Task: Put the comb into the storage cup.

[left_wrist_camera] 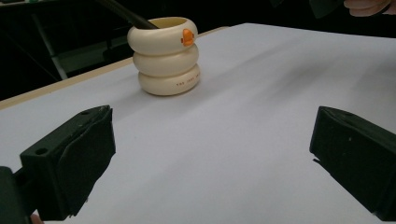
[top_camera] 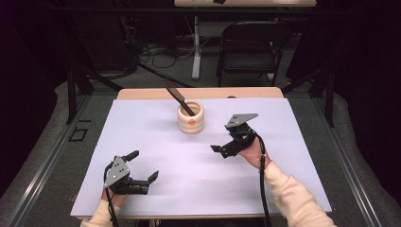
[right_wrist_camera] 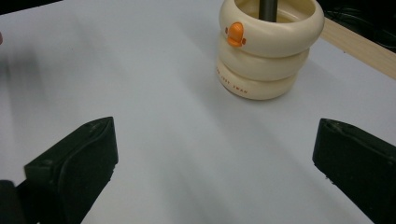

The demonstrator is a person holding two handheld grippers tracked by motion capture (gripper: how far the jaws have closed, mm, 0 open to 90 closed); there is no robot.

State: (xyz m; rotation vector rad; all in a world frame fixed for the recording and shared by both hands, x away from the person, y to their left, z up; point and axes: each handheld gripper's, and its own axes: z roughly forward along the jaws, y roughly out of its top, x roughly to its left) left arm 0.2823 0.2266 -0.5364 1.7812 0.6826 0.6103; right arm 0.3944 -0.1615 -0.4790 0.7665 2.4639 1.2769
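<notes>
Item 1: my left tongs (top_camera: 144,165), held low at about 7 o'clock on the surface, jaws wide apart with nothing between them. In the left gripper view the tongs (left_wrist_camera: 210,163) frame bare white sheet, the holder ahead at roughly 11 o'clock.

Item 2: my right tongs (top_camera: 222,142), at about 4 o'clock from the holder, grey three-cornered plate on top, jaws likewise spread and empty. In the right gripper view these tongs (right_wrist_camera: 215,172) open toward the holder at about 1 o'clock.

Item 3: cream holder (top_camera: 191,118), three stacked rounded rings, upright, standing toward the far middle of the surface, well apart from both tongs. Small orange beak-like tab on the top ring (right_wrist_camera: 236,33); a line of small print on the bottom ring, too small to read.

Item 4: dark utensil (top_camera: 177,96), long and flat, standing in the holder and leaning toward 11 o'clock over its rim.

Item 5: surface (top_camera: 142,127), white sheet over a wooden top, the wood showing along the far edge.

Item 6: black folding chair (top_camera: 248,45), on the floor beyond the surface, at 1 o'clock.
</notes>
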